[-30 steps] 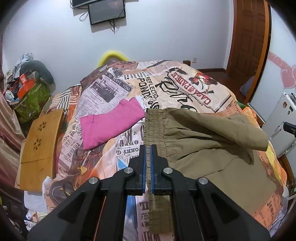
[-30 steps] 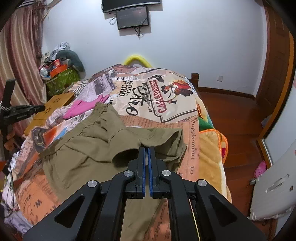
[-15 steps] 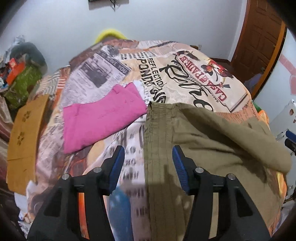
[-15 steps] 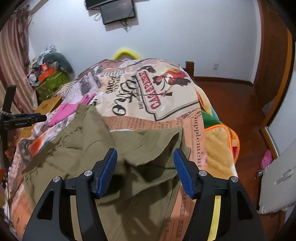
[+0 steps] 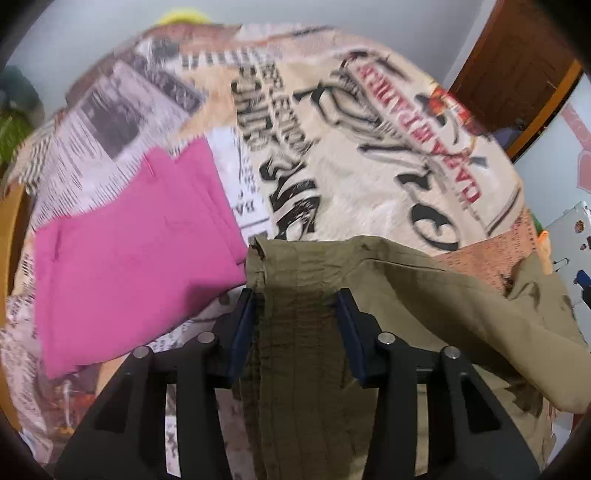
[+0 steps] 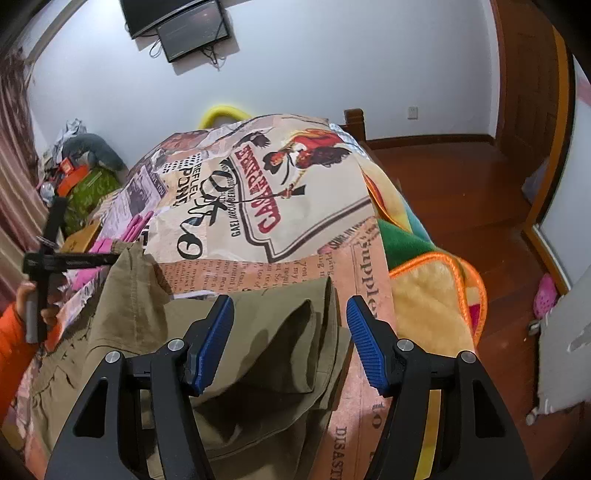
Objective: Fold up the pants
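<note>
Your left gripper (image 5: 295,325) stands spread, closing over the pants (image 5: 295,369) waistband. Your right gripper (image 6: 290,341) stands spread above the hem, pinching nothing.

The right gripper (image 6: 290,334) hangs over the bed (image 6: 295,206) with its two blue pads (image 6: 364,349) wide apart. Between them lies the end of the olive green pants (image 6: 258,339), and the pads do not press on it. The pants are spread across a bed cover printed like old newspapers. At the left edge, a hand (image 6: 35,299) in an orange sleeve (image 6: 13,339) holds the left gripper (image 6: 62,260) (only its thin black side shows). Something pink (image 6: 136,225) lies farther back. A dark screen (image 6: 192,29) hangs on the white wall.
</note>
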`<state>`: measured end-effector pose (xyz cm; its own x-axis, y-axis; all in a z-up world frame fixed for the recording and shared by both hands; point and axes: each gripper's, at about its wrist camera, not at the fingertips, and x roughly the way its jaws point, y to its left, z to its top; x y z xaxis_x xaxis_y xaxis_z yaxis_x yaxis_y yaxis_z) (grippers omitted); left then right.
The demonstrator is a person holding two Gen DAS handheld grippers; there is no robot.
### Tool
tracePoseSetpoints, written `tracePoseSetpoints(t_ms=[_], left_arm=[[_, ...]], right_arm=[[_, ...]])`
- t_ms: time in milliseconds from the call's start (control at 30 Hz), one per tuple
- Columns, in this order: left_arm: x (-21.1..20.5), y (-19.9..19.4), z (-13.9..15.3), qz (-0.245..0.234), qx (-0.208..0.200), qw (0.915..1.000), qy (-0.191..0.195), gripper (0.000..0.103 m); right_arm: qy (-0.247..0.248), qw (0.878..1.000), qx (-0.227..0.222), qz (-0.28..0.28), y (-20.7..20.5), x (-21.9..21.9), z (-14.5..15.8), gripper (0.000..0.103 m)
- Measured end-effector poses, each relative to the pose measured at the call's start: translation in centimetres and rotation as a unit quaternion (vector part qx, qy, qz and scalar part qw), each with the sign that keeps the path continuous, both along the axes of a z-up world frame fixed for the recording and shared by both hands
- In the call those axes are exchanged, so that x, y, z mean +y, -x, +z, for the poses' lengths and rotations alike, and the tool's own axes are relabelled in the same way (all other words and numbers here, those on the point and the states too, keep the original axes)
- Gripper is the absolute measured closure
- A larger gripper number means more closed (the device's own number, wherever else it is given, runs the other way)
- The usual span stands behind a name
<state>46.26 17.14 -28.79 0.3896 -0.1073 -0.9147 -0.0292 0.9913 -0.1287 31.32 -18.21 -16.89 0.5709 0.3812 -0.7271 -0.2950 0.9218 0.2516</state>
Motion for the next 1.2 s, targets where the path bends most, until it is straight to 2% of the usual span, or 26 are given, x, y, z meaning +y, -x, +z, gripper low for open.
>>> tracePoseSetpoints(t_ms=[200,233,300,333,367,533,700,800,867,1033,1200], left_arm=[[-0.1,-0.3,-0.8,0.011,-0.009,0.9999,0.007,0.06],[-0.2,-0.3,-0.7,0.012,-0.011,0.9999,0.001,0.066],[-0.9,-0.2,-0.3,0.01,-0.02,0.9994,-0.025,0.086],[-1.2,0.0,0.0,0.012,-0.027,0.9987,-0.041,0.088],[-1.3,0.1,0.3,0.017,-0.03,0.9982,-0.048,0.1],[-2.7,2.1,3.0,0.015,-0.061,0.9948,-0.081,0.1],[-3.1,5.1,6.2,0.005,-0.079,0.9936,-0.08,0.101],[-3.5,6.8,7.4,-0.001,-0.084,0.9923,-0.091,0.101],[-3.8,8.0,8.0,-0.004,-0.09,0.9909,-0.101,0.101],[-4.0,11.1,8.6,-0.006,-0.097,0.9911,-0.09,0.102],[-4.1,13.8,8.6,-0.011,-0.099,0.9913,-0.086,0.102]], right_arm=[[-0.016,1.0,0.017,-0.006,-0.2,-0.8,-1.1,0.044],[-0.018,1.0,0.018,-0.007,-0.3,-0.9,-1.1,0.043],[-0.024,0.999,0.02,-0.01,-0.1,-1.1,-0.9,0.044],[-0.026,0.999,0.019,-0.01,0.1,-1.2,-0.7,0.044],[-0.026,0.999,0.016,-0.011,0.4,-1.3,-0.3,0.043],[-0.011,1.0,-0.003,-0.001,1.9,-1.2,1.6,0.044],[-0.011,1.0,-0.022,0.02,4.4,-0.8,3.8,0.044],[-0.025,0.999,-0.017,0.039,6.7,-0.3,4.7,0.043],[-0.027,0.998,-0.009,0.052,8.1,0.4,4.4,0.043],[-0.025,0.996,0.026,0.076,10.8,1.9,1.9,0.044],[-0.033,0.994,0.074,0.069,11.1,2.6,-0.9,0.044]])
